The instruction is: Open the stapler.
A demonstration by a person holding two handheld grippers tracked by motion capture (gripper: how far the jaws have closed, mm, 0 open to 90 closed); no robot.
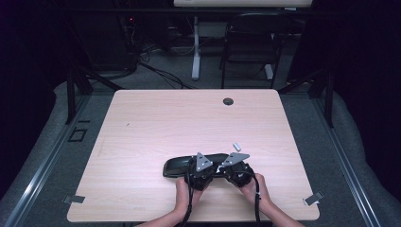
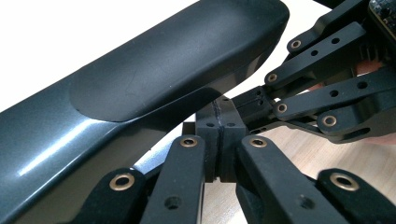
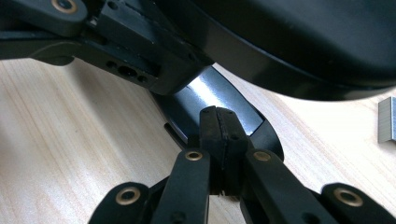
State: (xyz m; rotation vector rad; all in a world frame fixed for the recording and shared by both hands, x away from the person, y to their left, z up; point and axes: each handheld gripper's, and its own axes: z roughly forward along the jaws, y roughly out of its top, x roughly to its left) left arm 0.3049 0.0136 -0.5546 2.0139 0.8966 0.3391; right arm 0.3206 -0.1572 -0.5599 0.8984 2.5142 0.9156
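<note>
While we hold both grippers low at the near edge of the table [image 1: 142,118], the black stapler [image 1: 177,166] lies just ahead, touching them. Our left gripper [image 2: 219,122] has its jaws pressed together under the stapler's raised top — nothing between them. Right gripper [image 3: 218,122] — same, clamped on nothing, resting on the base. A staple strip [image 1: 237,147] sits nearby.

Both grippers are built of matte black linkage bars pinned with brass-coloured rivets, with small screw holes seen along the bars. The left gripper [image 1: 201,171] and the right gripper [image 1: 235,168] are each topped by a grey three-cornered plate. A black cable is trailed from each. The forearms are left bare.
</note>
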